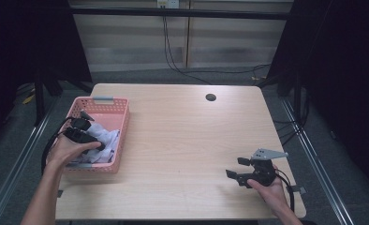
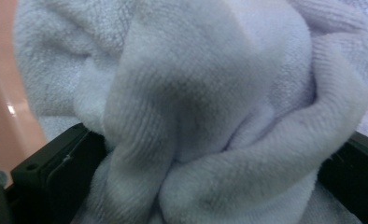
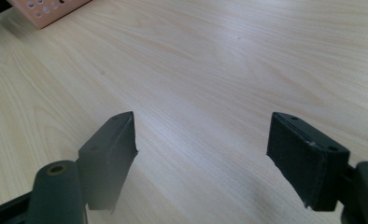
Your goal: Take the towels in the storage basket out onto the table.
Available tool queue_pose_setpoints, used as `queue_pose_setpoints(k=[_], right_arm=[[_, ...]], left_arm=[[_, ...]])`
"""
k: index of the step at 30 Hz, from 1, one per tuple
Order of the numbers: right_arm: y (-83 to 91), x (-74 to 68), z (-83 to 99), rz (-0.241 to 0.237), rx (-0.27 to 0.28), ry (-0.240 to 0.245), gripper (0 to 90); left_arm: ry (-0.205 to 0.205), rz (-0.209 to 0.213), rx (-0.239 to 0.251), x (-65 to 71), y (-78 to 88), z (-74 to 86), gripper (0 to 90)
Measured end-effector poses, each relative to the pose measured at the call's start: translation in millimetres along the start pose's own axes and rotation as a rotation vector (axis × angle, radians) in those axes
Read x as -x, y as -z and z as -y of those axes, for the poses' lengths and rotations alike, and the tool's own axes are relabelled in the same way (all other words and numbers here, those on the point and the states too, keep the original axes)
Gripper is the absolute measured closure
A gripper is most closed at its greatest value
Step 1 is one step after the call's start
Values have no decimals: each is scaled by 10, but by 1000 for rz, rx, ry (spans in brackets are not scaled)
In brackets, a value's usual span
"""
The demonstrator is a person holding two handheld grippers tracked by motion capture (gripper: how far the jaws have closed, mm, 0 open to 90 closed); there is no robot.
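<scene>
Two tools: the left tool (image 1: 94, 144) pinches a white towel (image 2: 205, 121) inside the pink basket (image 1: 121, 133); the right tool (image 1: 236, 168) rests wide open and empty on the table (image 1: 182, 140).

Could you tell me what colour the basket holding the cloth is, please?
The basket is pink; the high view shows it best.

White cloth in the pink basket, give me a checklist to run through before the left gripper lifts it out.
1. White cloth bunched between the left gripper fingers: ok.
2. Fingers fully shut on it: cannot tell.
3. Cloth inside the pink basket: ok.
4. Basket on the table, near its left edge: ok.
5. Right gripper open, over bare wood, well apart from the basket: ok.
</scene>
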State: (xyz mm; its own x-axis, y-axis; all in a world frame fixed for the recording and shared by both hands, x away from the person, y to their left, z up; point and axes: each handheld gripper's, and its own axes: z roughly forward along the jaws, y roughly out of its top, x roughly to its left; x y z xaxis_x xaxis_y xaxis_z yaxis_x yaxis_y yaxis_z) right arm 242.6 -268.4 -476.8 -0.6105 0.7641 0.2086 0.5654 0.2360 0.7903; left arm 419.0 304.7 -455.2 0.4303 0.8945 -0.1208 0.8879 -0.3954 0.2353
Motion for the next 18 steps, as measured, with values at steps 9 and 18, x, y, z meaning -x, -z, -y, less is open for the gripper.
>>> queue_pose_setpoints(k=[9, 18], right_arm=[[-3, -12, -1, -10, -6, 16, 248], [-12, -18, -1, -24, -14, 20, 255]], left_arm=[[10, -21, -80, 58, -108, -78, 48], [-9, 4, -103, 75, -68, -98, 331]])
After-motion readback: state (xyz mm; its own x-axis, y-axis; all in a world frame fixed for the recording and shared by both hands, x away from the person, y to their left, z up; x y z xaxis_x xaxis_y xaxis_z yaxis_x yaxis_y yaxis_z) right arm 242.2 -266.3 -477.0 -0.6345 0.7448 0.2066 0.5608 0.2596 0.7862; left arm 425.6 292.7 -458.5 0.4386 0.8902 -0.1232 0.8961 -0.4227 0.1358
